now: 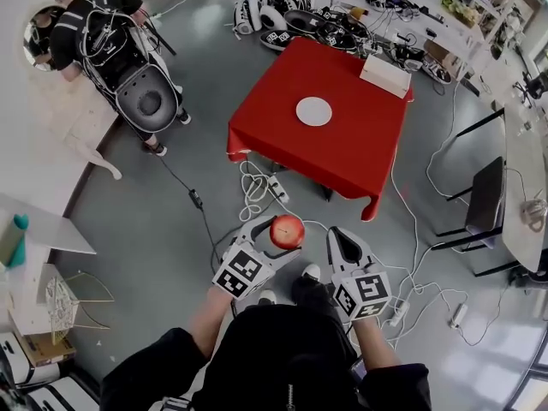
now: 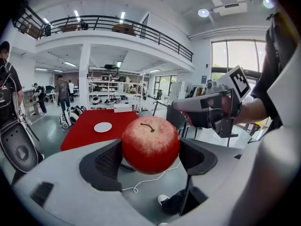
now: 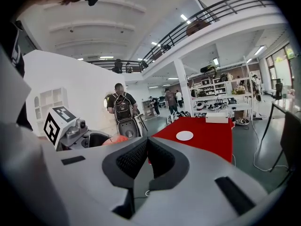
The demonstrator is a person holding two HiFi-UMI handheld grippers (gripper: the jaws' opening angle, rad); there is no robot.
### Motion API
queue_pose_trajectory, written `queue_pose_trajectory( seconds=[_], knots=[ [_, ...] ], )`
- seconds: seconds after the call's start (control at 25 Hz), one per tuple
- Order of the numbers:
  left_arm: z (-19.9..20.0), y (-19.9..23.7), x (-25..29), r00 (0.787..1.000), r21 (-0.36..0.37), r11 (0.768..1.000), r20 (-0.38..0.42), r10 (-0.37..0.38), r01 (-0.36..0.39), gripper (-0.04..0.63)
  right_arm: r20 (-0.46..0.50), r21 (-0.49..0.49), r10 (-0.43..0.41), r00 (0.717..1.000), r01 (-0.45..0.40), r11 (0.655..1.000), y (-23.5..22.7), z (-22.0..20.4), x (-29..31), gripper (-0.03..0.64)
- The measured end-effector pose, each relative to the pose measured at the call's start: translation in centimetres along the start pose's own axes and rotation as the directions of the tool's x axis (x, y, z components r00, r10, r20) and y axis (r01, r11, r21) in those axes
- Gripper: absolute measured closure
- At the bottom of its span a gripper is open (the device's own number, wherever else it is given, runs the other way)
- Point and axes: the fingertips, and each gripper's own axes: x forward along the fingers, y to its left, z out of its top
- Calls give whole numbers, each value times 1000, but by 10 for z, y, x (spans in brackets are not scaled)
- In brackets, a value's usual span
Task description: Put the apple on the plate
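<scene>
A red apple (image 1: pixel 287 230) with a short stem is clamped between the jaws of my left gripper (image 1: pixel 276 235), held above the grey floor; in the left gripper view the apple (image 2: pixel 150 144) fills the gap between both pads. The white plate (image 1: pixel 313 111) lies near the middle of the red-clothed table (image 1: pixel 360 148), well ahead of both grippers, and shows small as the plate (image 2: pixel 102 127) and the plate (image 3: pixel 184 135) in the gripper views. My right gripper (image 1: pixel 342 247) hangs beside the left one, its jaws closed together on nothing. A sliver of the apple (image 3: pixel 115 139) peeks past it.
A white box (image 1: pixel 384 74) sits at the table's far right corner. Cables and a power strip (image 1: pixel 277 188) lie on the floor between me and the table. A person with a backpack rig (image 1: pixel 128 58) stands at the left. Black chairs (image 1: pixel 484 204) stand at the right.
</scene>
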Motion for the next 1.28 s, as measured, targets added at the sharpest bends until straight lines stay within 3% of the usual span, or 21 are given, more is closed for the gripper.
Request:
queue_pose_trajectory(
  seconds=[0.68, 0.96, 1.28],
  knots=[
    [58, 25, 103, 997, -25, 997, -38, 66, -67, 212, -28, 14, 66, 997, -66, 998, -105, 33, 25, 606],
    [74, 28, 135, 998, -5, 998, -40, 57, -57, 212, -34, 34, 58, 998, -57, 998, -137, 29, 28, 606],
    [87, 63, 171, 999, -1, 999, -37, 37, -37, 212, -35, 36, 19, 999, -18, 999, -167, 43, 55, 606]
  ],
)
